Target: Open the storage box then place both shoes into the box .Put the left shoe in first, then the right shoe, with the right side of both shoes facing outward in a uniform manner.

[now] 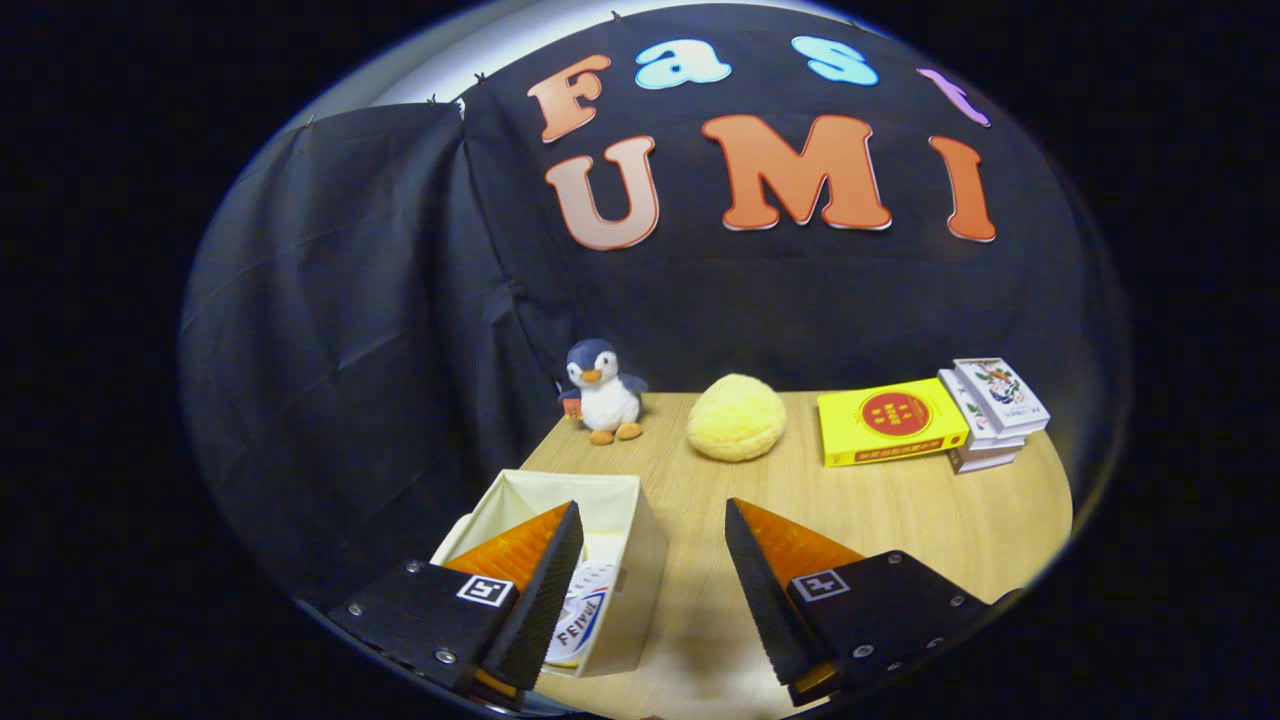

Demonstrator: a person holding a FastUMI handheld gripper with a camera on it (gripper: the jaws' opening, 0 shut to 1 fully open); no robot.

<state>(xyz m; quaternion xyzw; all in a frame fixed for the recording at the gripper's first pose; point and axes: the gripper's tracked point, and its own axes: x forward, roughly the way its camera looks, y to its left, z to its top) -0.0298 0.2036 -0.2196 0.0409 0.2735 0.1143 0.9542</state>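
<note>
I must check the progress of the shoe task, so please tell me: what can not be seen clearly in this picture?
1. Inside of the open storage box, gripper view: one finger of the open claw covers most of it; only part of one white shoe shows.
2. Whether a second shoe is inside: cannot tell.
3. Which side of that shoe faces outward: hidden.
4. Near table edge: cut off below the fingers.

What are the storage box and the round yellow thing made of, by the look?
Cream open-top storage box: likely fabric over stiff panels; matte, soft folded corners, straight walls. A white shoe lies inside.
Round pale-yellow lump: seems soft foam or plush shaped like a bun; dull, crackled surface, no shine.
The claw hangs open over the light wooden table, one finger above the box.
</note>
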